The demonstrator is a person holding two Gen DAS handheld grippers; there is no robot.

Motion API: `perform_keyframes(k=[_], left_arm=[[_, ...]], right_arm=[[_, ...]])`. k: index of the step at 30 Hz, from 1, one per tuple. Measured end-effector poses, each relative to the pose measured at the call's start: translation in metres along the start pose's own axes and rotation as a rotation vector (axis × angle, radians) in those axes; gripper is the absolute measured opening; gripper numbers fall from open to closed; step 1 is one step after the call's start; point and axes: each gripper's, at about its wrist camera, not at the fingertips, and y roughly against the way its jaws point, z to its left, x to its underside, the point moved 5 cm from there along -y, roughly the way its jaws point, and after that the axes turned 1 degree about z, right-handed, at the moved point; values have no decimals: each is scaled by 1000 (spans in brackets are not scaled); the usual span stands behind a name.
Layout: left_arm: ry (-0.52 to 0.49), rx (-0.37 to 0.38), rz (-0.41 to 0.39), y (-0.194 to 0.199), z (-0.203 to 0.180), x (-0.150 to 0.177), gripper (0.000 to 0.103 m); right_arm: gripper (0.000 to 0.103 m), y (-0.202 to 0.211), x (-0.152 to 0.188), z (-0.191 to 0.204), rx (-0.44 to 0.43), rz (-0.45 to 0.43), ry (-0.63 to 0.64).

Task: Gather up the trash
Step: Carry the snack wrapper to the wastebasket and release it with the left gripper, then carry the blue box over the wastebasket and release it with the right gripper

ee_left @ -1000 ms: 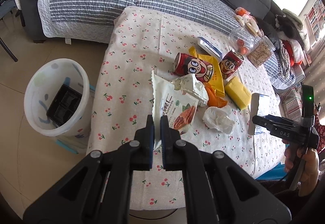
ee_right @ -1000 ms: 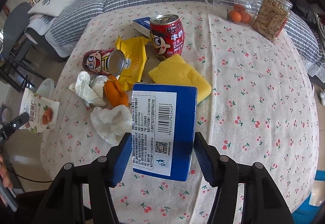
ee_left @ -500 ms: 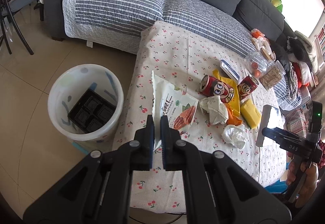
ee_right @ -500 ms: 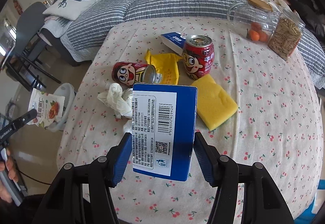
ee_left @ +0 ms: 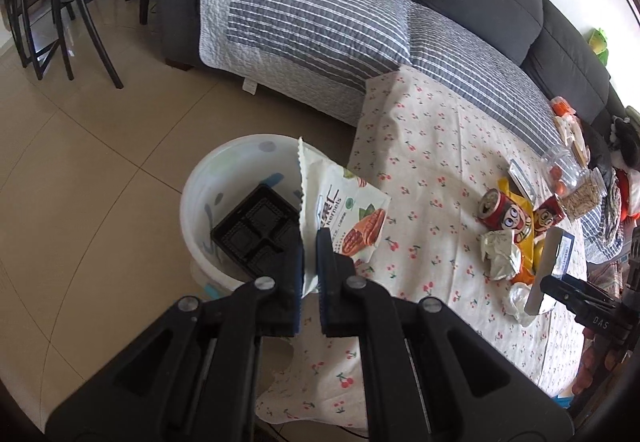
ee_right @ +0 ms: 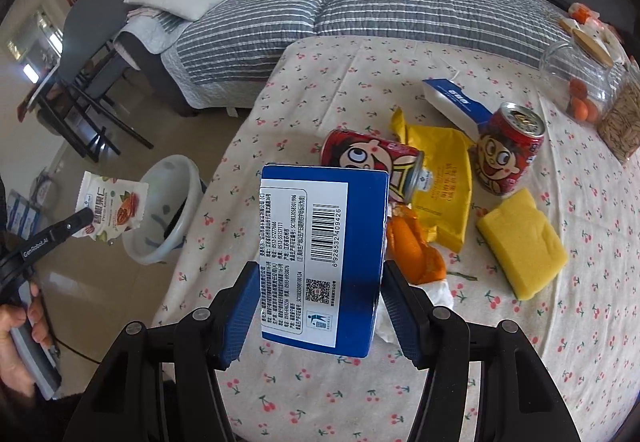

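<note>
At the far left, on the floor beside the table (ee_left: 440,145), a white bin (ee_left: 224,161) is seen, with a black plastic tray (ee_left: 256,226) already lying inside it. Just over the bin's table-side rim, a white snack packet (ee_left: 344,209) is held by its lower edge in the left gripper (ee_left: 310,274), whose jaws are pressed fully together on the thin foil. The packet is carried upright, its upper part hanging partly above the bin and partly above the table edge.

For a clean drop, the packet is best brought over the middle of the bin opening before the jaws are parted; released where it hangs now, it could be caught on the rim or left on the cloth.

Further right, a blue carton (ee_right: 324,262) is clamped between the pads of the right gripper (ee_right: 320,302), the jaws being held about half apart by its width, above the cherry-print cloth. It should be kept clear of the left gripper until the packet is released. On the table beyond, two red cans (ee_right: 508,149), a yellow wrapper (ee_right: 440,169), orange peel (ee_right: 416,250), crumpled tissue (ee_left: 500,254) and a yellow sponge (ee_right: 524,242) are left.
</note>
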Motion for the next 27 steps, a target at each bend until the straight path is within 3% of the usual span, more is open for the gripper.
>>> perform_keyframes(k=[6,7,8,9,11,18,27], left_arm=[[29,-62,-2,-23,25,-4,8],[31,-65,-11,-28,28,-5,13],[21,-81,-5,-33,30,-4,31],[12,-121,-1,-37,33,-3,58],[7,-196,-21,-38,39,-2,80],[-9,-249,45,-35,52,7,99],[-73,-315,75,-28,71,26,102]], right_arm=[[62,-25,-6,23,-8,24,15],[62,-27,-6,26,-8,26,18],[62,-29,-6,30,-8,28,21],[62,-32,-6,32,-8,30,26],[62,-36,-6,38,-8,33,32],[62,-44,-6,54,-10,36,55],[62,-61,-12,92,-24,51,94]])
